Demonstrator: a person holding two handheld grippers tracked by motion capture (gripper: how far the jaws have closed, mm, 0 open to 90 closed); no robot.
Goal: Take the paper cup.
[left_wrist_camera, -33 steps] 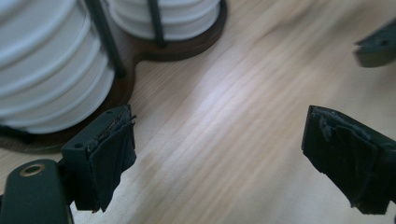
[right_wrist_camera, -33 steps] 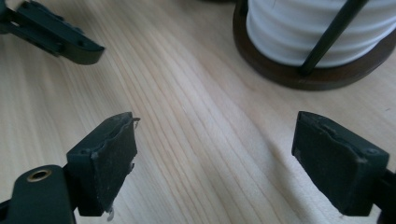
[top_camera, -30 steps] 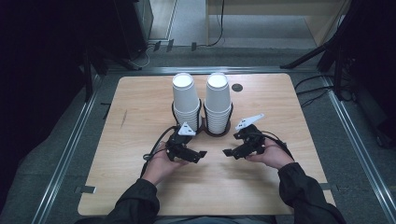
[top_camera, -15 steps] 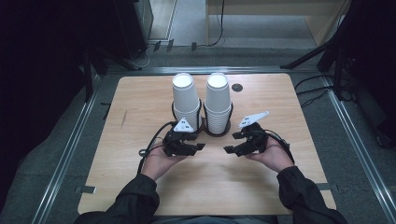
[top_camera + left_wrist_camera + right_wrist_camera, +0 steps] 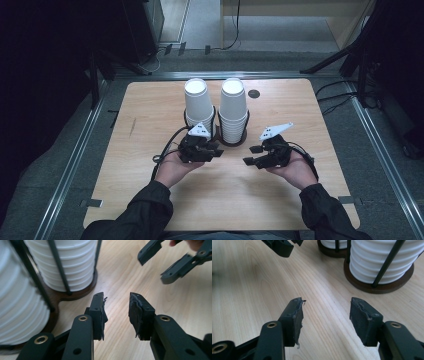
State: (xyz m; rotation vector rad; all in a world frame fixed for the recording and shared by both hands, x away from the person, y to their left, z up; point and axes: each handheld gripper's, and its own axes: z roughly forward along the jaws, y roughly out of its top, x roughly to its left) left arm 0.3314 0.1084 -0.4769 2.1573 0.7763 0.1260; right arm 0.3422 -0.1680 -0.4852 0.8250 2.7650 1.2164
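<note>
Wooden table (image 5: 150, 200) | two stacks of white paper cups (image 5: 234, 107) are held in a black wire holder (image 5: 218, 121) | left gripper (image 5: 116, 312) and right gripper (image 5: 325, 320) are kept near it, apart, jaws just closing yet gapped, nothing pinched.

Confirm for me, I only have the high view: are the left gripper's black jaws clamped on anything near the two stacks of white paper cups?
Observer: No. The left gripper has just been closing its jaws, but a gap remains, with nothing between them over the light wooden table.
Operator: Right one?
Observer: The right gripper has also just been closing its jaws. They stand apart with nothing between them.
Operator: Pad condition?
Observer: The black rubber pads are frayed along their edges on both grippers.
</note>
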